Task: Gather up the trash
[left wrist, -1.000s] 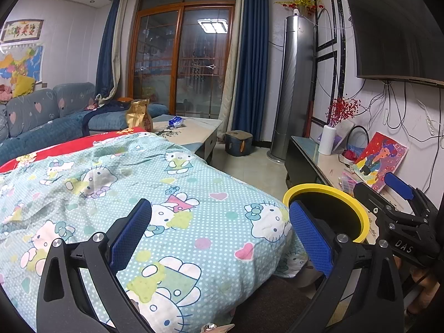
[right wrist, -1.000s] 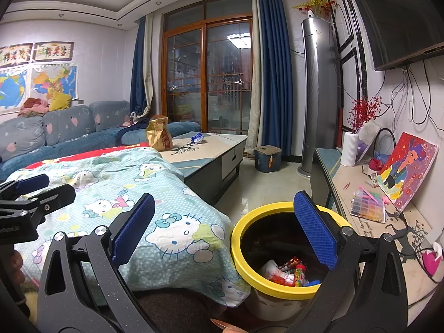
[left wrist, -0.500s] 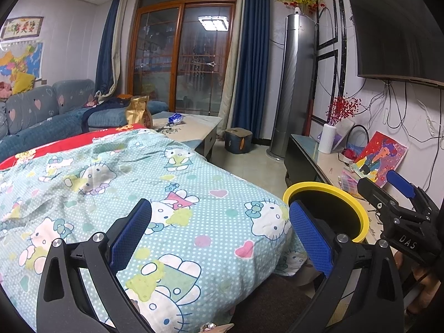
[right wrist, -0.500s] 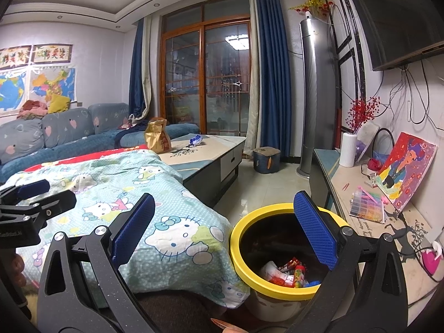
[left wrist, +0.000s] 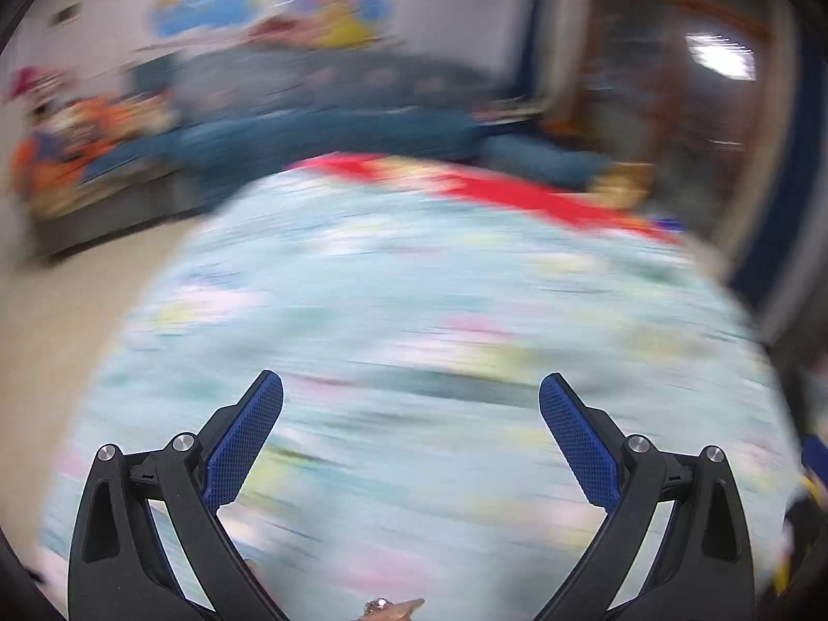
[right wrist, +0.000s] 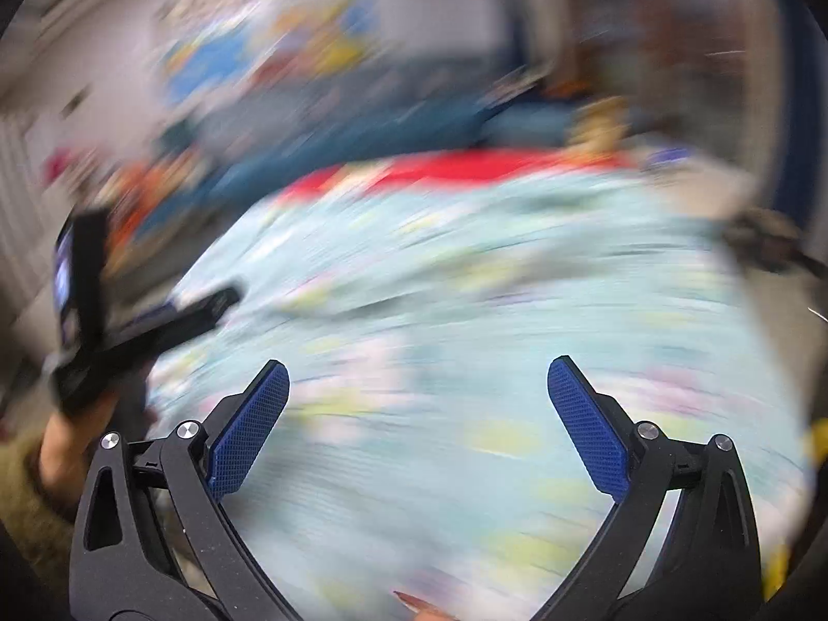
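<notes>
Blue textured pads sit at the lower edge of both wrist views, on black arms. Left gripper (left wrist: 411, 393): jaws spread wide, nothing between them. Right gripper (right wrist: 418, 380): likewise wide apart and holding nothing. Both frames are heavily motion-blurred; fine detail is not readable.

Directly beyond both sets of fingers, filling the centre of each frame, lies a pale turquoise patterned blanket (left wrist: 414, 310) with pastel patches smeared by the blur. No trash item can be made out on it in either view; a bin cannot be identified either.

Left side of the right wrist view: the left gripper appears again as a dark blurred shape, held in the person's hand (right wrist: 67, 445) at lower left.

Past the blanket, a red strip of fabric (left wrist: 507, 191) runs across its far edge. Behind that, a blue-grey sofa (left wrist: 331, 119) spans the middle band. On the wall at upper left, colourful posters (left wrist: 269, 0). Upper right, a bright ceiling light (left wrist: 722, 57), possibly a reflection.
</notes>
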`<move>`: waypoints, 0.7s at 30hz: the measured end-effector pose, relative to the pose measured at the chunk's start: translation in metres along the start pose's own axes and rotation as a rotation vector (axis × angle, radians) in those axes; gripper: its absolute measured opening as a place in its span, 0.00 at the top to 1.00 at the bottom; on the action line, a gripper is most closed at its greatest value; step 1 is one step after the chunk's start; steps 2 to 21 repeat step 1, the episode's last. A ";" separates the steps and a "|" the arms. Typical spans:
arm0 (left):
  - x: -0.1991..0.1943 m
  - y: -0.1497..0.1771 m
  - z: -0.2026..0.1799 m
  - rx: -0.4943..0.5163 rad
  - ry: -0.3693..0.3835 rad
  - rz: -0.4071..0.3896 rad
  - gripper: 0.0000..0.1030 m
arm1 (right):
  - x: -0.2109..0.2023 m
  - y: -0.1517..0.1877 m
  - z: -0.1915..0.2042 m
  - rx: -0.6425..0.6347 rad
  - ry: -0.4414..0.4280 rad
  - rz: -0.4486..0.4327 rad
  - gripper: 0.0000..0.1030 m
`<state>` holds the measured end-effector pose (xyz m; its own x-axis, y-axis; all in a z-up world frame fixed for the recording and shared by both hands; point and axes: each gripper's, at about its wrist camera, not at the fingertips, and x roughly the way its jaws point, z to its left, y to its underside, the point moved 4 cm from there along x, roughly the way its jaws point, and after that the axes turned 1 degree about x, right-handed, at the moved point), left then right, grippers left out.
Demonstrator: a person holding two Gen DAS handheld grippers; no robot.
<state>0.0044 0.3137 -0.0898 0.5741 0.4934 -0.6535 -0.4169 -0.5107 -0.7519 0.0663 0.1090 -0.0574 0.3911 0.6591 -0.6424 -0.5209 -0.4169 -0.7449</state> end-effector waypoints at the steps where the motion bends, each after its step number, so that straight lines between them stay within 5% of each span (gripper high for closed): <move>1: 0.020 -0.003 0.028 -0.016 -0.055 0.056 0.06 | 0.032 -0.006 0.026 -0.041 -0.052 0.064 0.10; 21: 0.020 -0.003 0.028 -0.016 -0.055 0.056 0.06 | 0.032 -0.006 0.026 -0.041 -0.052 0.064 0.10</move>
